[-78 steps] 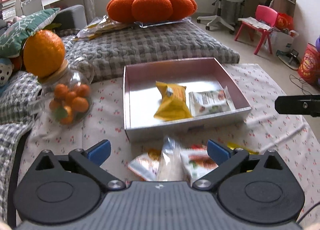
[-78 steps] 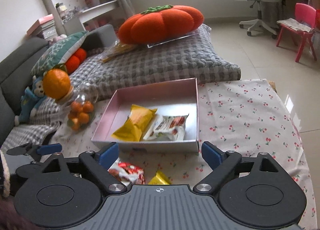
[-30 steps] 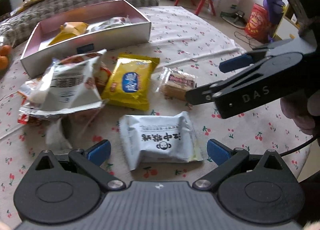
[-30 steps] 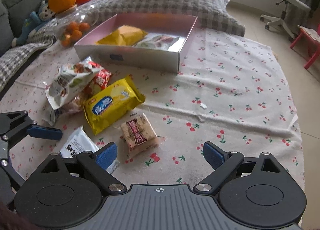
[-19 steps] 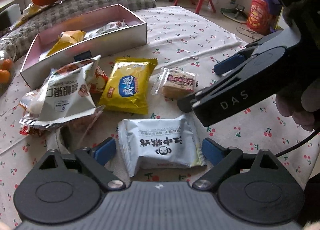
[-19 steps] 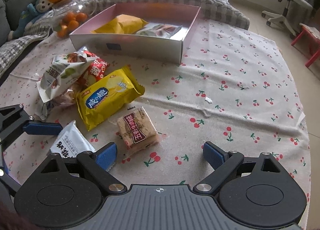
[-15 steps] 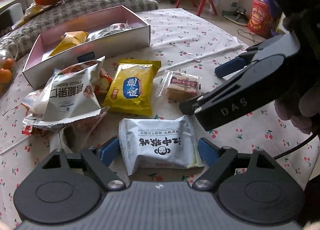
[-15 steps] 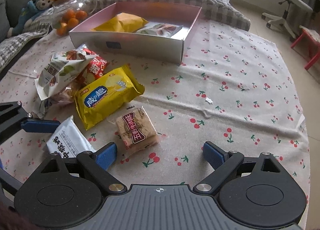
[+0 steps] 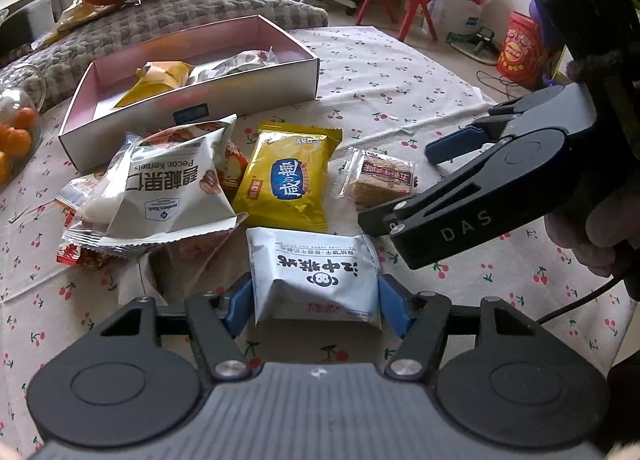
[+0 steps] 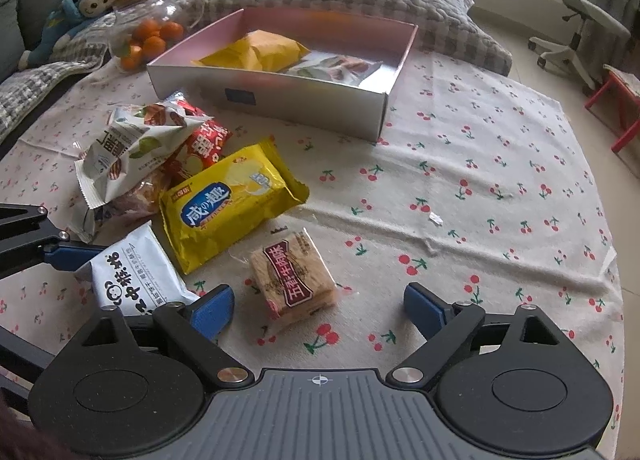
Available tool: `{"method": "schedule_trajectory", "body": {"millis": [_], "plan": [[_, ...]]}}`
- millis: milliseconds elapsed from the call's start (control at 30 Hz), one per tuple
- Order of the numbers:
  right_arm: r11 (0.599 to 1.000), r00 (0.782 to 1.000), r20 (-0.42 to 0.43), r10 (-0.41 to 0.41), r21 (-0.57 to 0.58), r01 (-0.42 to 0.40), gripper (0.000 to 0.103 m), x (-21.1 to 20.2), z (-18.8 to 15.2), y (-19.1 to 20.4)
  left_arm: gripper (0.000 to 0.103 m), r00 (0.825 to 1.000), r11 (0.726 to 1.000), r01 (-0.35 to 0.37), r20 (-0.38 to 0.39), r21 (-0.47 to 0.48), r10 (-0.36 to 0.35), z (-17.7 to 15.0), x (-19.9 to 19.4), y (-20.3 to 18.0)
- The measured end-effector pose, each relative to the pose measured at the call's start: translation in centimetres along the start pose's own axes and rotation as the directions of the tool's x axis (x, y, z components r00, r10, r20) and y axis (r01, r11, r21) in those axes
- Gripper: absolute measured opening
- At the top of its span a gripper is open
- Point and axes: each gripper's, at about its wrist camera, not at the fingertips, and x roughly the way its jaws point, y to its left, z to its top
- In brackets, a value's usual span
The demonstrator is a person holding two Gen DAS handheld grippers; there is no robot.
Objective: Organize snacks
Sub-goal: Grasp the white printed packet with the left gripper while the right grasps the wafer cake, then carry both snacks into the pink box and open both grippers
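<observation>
The left tongs [image 9: 315, 310] are squeezing a white snack packet [image 9: 316, 274] from both sides, their blue fingertips [image 9: 239, 306] pressing on its short edges. The packet is a soft white pillow pack with black writing and a little monkey face. It is lying flat on the counter [image 9: 400, 87], which is wearing a cherry cloth. Its long side is running across, from one fingertip to the other, and the writing is upside down from the left tongs' side.

The right tongs [image 10: 318, 310] are hanging wide open and holding nothing. A brown wafer packet [image 10: 294, 274] is lying between their fingers, closer to the left one. It is see-through with a dark red label, and its long side is pointing away from the tongs, a bit tilted.

Just past it, a yellow biscuit bag [image 10: 230, 205] is lying slanted. Beside that, a white nut bag [image 9: 168, 189] is sitting on top of a red packet [image 10: 206, 141].

Farther back, a pink box [image 10: 280, 93] is holding two more snacks.
</observation>
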Motion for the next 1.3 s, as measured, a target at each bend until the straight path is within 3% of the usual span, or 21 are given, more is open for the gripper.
{"method": "schedule_trajectory", "body": {"millis": [200,400,533,600,833,1300], "plan": [[1.0,1.0,0.006,0.021,-0.019,-0.021,0.074,-0.2,0.2,0.5,0.089,1.0,1.0,-0.028,0.004,-0.004,0.029,-0.1,0.4,0.2],[0.999,0.999,0.012,0.033,-0.032,-0.032,0.057,-0.3,0.4,0.9,0.089,0.999,0.998,-0.044,0.027,0.049,0.043,-0.1,0.8,-0.1],[0.998,0.999,0.012,0.042,-0.036,-0.042,0.045,-0.5,0.5,1.0,0.074,0.999,0.999,-0.025,0.026,0.045,0.024,0.1,0.7,0.1],[0.998,0.999,0.011,0.048,-0.037,-0.048,0.033,-0.6,0.5,1.0,0.069,0.999,0.999,-0.024,0.026,0.046,0.023,0.3,0.6,0.0],[0.999,0.999,0.003,0.046,-0.013,-0.046,0.033,-1.1,0.7,0.8,0.065,1.0,1.0,0.003,0.022,0.026,-0.004,0.3,0.1,0.1],[0.998,0.997,0.073,0.023,0.057,-0.027,0.033,-3.3,2.4,-0.7,0.065,0.995,0.997,0.074,0.066,0.03,-0.076,1.5,-2.3,-0.6]]}}
